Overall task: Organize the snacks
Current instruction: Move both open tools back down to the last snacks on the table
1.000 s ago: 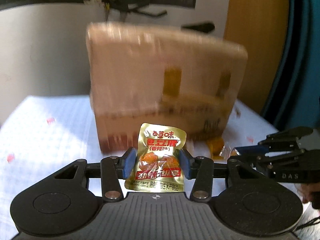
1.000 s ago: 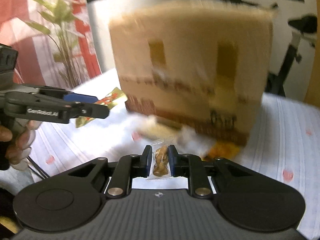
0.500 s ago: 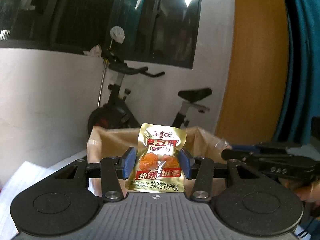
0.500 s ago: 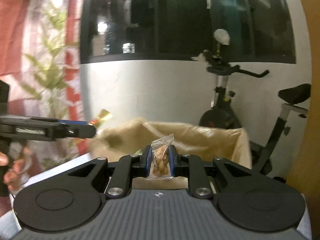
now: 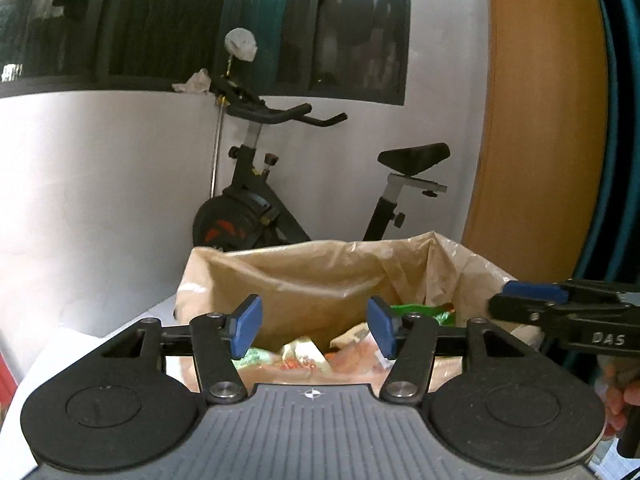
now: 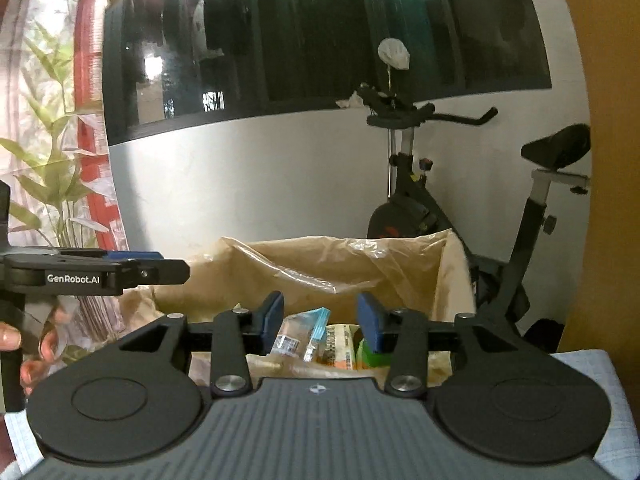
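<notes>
Standing behind box (image 5: pixel 320 276), exercise bike (image 5: pixel 256 216)

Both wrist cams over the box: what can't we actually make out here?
- Box floor and lower snacks: both views, hidden by the gripper bodies and top packets.
- Packet print: both views, too small and blurred.
- Table: mostly behind the grippers.
- Left gripper and right gripper: jaws just opened, empty; which packets they dropped is unclear.

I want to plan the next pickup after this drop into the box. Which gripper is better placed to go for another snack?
Neither clearly. The left gripper and right gripper both hang open and empty over the lined cardboard box, jaws just opened, snack packets below. No loose snack is in view, so I cannot pick a side.
</notes>
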The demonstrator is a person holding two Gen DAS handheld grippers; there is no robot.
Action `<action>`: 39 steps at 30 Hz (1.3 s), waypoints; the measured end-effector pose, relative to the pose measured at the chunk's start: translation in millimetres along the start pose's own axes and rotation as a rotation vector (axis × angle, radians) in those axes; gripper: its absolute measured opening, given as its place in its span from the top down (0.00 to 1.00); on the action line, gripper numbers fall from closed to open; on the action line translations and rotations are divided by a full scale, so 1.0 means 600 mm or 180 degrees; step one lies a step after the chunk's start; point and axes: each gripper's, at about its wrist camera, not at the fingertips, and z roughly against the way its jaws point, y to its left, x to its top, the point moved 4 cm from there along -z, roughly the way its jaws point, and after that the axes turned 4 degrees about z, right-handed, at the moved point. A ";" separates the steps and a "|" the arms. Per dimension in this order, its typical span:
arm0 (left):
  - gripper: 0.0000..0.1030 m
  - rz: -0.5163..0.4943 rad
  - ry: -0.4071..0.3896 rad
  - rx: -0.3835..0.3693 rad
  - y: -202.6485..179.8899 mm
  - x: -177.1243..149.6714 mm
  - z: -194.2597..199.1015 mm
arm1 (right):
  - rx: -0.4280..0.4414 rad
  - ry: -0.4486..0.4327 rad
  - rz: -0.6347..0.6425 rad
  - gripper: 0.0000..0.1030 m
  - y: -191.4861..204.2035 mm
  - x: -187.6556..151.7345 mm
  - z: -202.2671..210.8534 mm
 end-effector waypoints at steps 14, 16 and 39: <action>0.35 0.0142 0.0012 0.0053 0.000 -0.052 0.078 | -0.0068 -0.0212 0.0020 0.49 0.027 -0.056 0.110; 0.35 0.0166 0.0040 0.0062 0.000 -0.071 0.087 | -0.0092 -0.0180 0.0051 0.49 0.031 -0.071 0.122; 0.35 0.0310 0.1037 -0.0024 0.000 -0.247 -0.027 | -0.0399 0.1350 -0.0449 0.38 -0.019 -0.271 -0.029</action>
